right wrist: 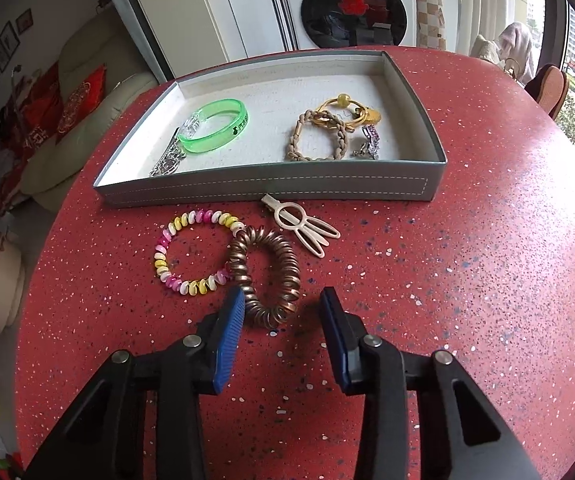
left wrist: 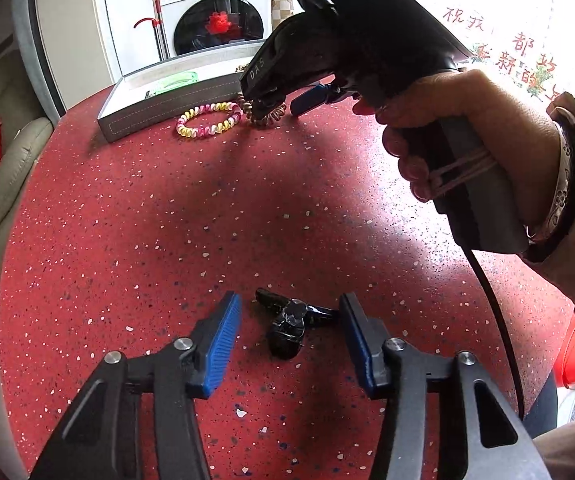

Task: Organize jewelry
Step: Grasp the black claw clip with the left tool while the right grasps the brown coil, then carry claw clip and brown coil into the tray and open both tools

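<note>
The jewelry lies scattered on the red speckled bench [right wrist: 467,240] in front of a grey tray [right wrist: 271,190] that already holds several pieces. Going left to right: the pastel coil bracelet [right wrist: 197,254] sits at about ten o'clock from the right gripper [right wrist: 283,312], touching the bronze coil bracelet [right wrist: 271,276], whose near loop lies between that gripper's blue pads, which stand apart and do not press it. It looks light, springy and soft; pinching across one side of the coil should hold (a grip on the very edge might slip off). At one o'clock lies a cream hair clip [right wrist: 303,224], thin, stiff, likely brittle. The left gripper [left wrist: 291,320] is apart around a glossy black hair clip [left wrist: 291,326], hard and slippery, best taken across its thick middle.
</note>
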